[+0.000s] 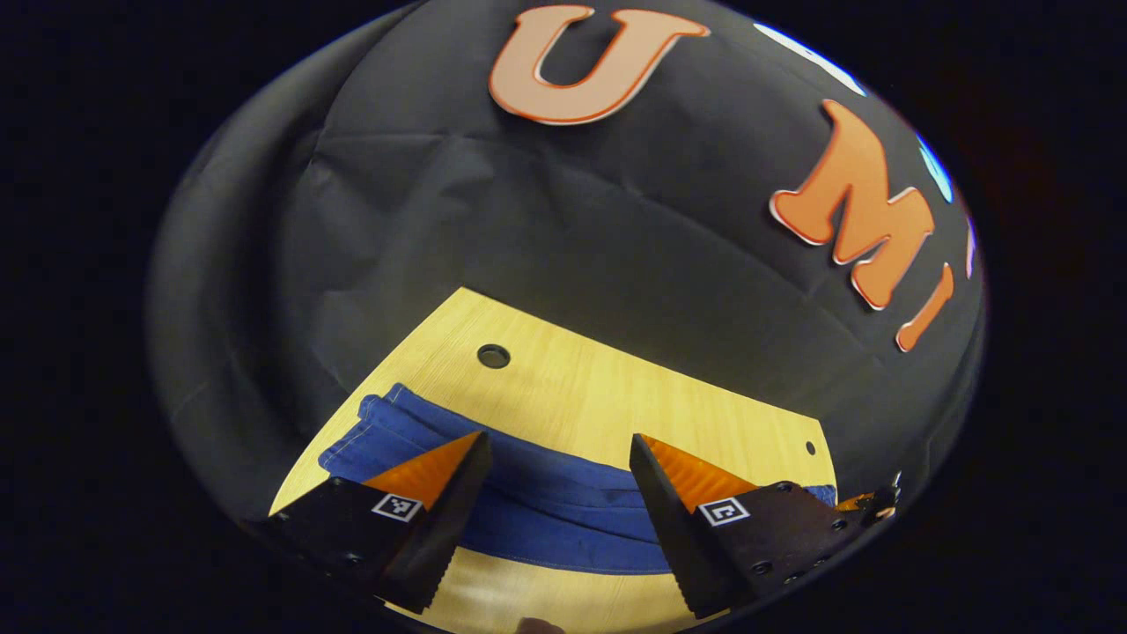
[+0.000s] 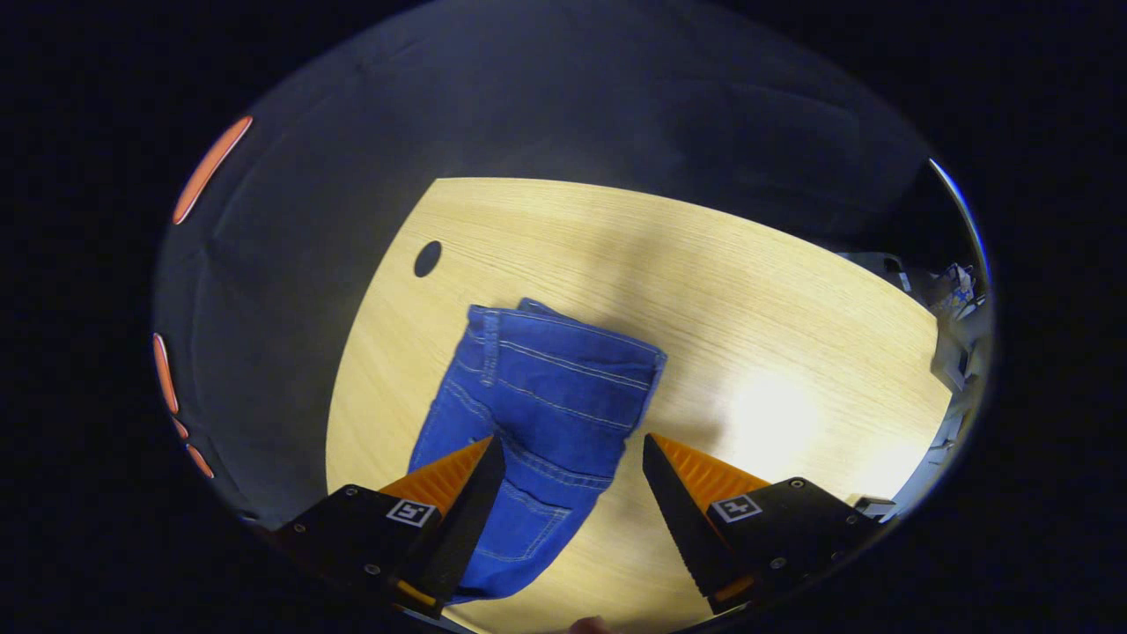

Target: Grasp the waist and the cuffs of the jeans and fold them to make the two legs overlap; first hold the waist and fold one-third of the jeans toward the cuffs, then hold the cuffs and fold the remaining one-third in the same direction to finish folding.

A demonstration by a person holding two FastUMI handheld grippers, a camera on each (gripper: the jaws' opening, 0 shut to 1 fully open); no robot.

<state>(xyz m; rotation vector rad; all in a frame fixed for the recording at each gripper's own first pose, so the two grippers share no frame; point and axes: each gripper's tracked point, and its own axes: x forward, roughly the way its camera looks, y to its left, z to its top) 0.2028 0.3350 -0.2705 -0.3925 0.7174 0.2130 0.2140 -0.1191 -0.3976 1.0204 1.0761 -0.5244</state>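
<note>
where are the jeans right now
The jeans lie flat on the wooden table, left of its middle in the right gripper view, just below the round hole.

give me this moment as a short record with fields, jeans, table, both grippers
jeans: blue denim, lying flat on the table, waist end toward the far side in the right gripper view
table: light wood, round hole near its far edge
left gripper: open, above the jeans, holding nothing
right gripper: open, over the jeans' near part, holding nothing
fold state: cannot tell how many folds are done
</note>
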